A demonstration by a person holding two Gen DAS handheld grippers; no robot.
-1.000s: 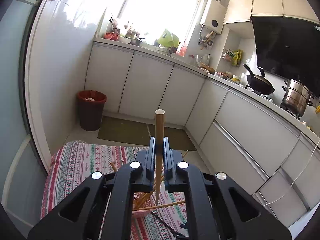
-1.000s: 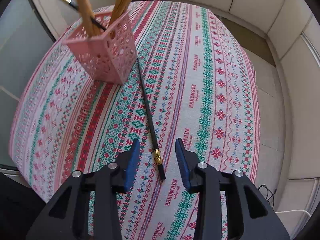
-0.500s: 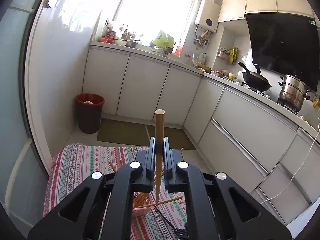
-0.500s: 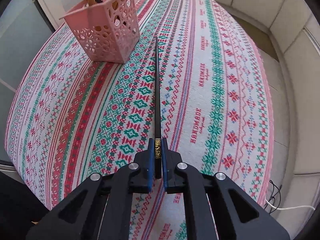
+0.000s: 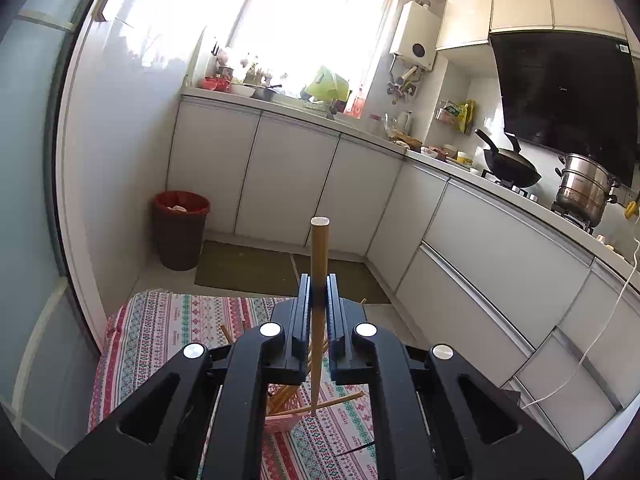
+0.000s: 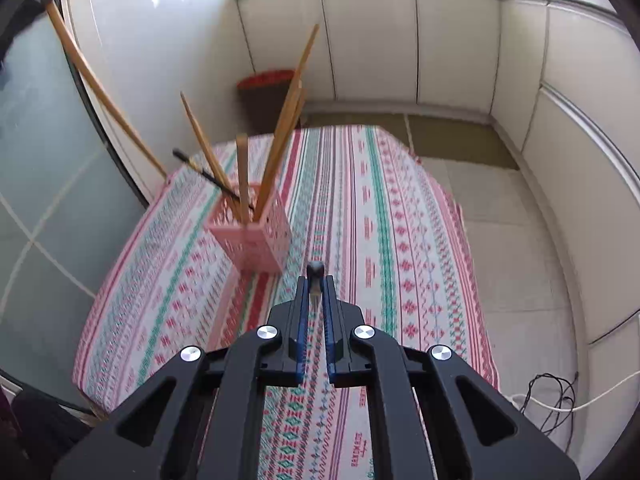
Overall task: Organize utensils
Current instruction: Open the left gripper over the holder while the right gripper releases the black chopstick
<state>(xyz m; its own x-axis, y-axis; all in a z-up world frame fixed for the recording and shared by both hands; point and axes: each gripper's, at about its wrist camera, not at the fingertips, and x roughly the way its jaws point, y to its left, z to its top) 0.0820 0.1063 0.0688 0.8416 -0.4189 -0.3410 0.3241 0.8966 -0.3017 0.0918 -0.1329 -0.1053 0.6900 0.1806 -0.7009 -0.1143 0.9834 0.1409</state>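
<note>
My left gripper (image 5: pixel 317 280) is shut on a wooden chopstick (image 5: pixel 319 264) and holds it upright above the pink holder (image 5: pixel 280 420), which shows between the fingers. My right gripper (image 6: pixel 316 280) is shut on a black chopstick (image 6: pixel 316 272), seen end-on and lifted off the patterned tablecloth (image 6: pixel 360 220). The pink perforated holder (image 6: pixel 256 240) stands ahead to the left with several wooden chopsticks (image 6: pixel 280 136) and one black chopstick (image 6: pixel 208 176) in it. The chopstick in my left gripper also shows at the far left of the right wrist view (image 6: pixel 92 76).
White kitchen cabinets (image 5: pixel 280 176) run behind and to the right. A red bin (image 5: pixel 180 228) stands on the floor by the wall. A wok (image 5: pixel 508 164) and steel pot (image 5: pixel 584 192) sit on the counter. Cables (image 6: pixel 552 396) lie on the floor right of the table.
My right gripper closed on the black chopstick lying on the cloth and lifted it, tilting up towards the holder. My left gripper kept its wooden chopstick upright and rose slightly.
</note>
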